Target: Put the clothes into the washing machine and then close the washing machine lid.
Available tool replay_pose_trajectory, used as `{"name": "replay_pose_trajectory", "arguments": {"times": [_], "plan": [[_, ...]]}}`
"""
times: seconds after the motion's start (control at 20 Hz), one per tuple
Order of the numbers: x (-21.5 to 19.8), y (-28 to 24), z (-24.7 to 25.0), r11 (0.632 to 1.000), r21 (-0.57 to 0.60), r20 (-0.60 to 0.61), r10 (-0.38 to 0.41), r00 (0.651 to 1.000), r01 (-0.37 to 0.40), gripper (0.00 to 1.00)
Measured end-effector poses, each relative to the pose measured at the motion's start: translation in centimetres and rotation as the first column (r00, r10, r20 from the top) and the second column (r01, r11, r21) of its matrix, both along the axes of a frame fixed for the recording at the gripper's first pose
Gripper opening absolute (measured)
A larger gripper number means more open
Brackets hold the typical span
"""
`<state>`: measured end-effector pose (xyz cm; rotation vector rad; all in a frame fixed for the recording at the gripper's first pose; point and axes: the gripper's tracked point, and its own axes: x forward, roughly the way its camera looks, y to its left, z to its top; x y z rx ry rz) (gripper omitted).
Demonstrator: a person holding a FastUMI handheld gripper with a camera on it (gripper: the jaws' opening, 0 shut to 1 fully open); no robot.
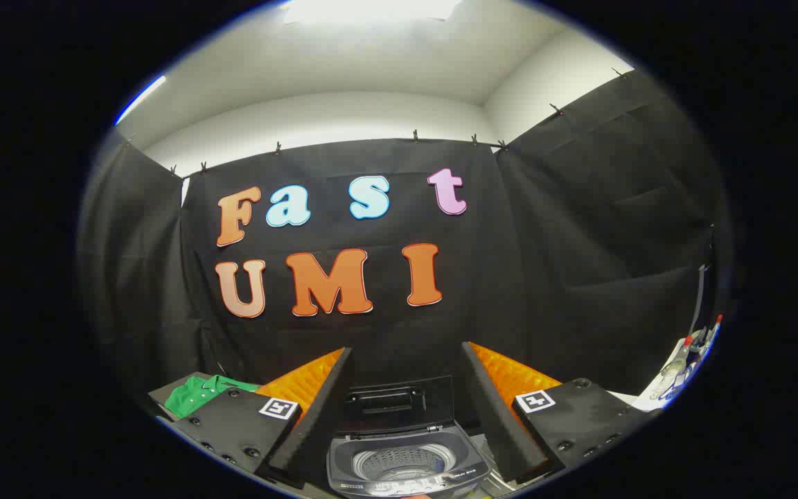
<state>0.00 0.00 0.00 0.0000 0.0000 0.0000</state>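
Gripper view: gripper (406, 360) open; washing machine (406, 461) lid (399, 405) up.

No text can be read: the print along the washer's (406, 464) near front panel is too small and blurred, and the tool's (406, 364) square tags carry only patterns.

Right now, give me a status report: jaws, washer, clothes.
Gripper open, jaws empty. Washer between the jaws, lid up. Green shirt off to the left, not loaded. Nothing in the way.
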Motion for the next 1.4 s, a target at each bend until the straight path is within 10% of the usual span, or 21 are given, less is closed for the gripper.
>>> {"name": "replay_pose_trajectory", "arguments": {"times": [1.4], "plan": [[1.4,3.0,0.4,0.999,0.005,-0.003,0.04,0.999,-0.04,0.98]]}}
